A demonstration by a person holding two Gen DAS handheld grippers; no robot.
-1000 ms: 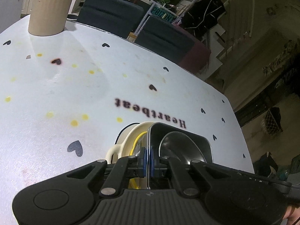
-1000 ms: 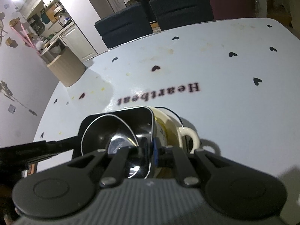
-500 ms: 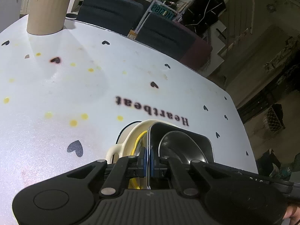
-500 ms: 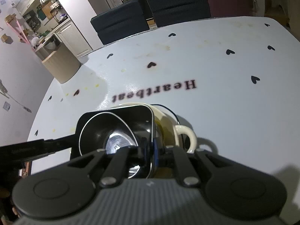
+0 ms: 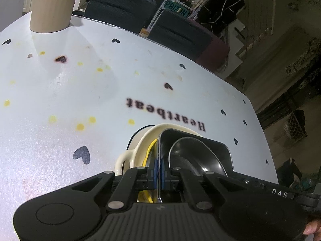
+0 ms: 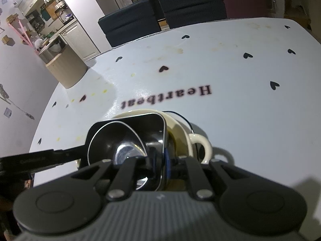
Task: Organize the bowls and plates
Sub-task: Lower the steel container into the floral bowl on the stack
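Table (image 5: 84,92): a white round top printed with small black hearts and the word "Heartbeat", dotted with yellow stains.
Chairs (image 6: 130,27): two dark padded ones stand at the far edge of the table.
Canister (image 5: 53,6): a tan ribbed cylinder stands upright at the far left of the table, well apart from the dishes.
Cream bowl (image 5: 140,146): it sits on the table near the front edge, a loop handle on each side, with something yellow inside.
Black tray (image 5: 212,148): a square dish with rounded corners rests inside the cream bowl.
Metal bowl (image 6: 120,138): round and shiny, it nests in the black tray.
Left gripper (image 5: 158,175): tilted steeply downward, its blue pads are clenched on the left rim of the black tray.
Right gripper (image 6: 162,163): also tilted steeply down, it straddles the tray's opposite rim; its jaws have just been opening, with the rim between them and a gap showing beside the blue pad.
Fingertip (image 5: 311,230): a bit of the person's finger shows at the lower right corner.
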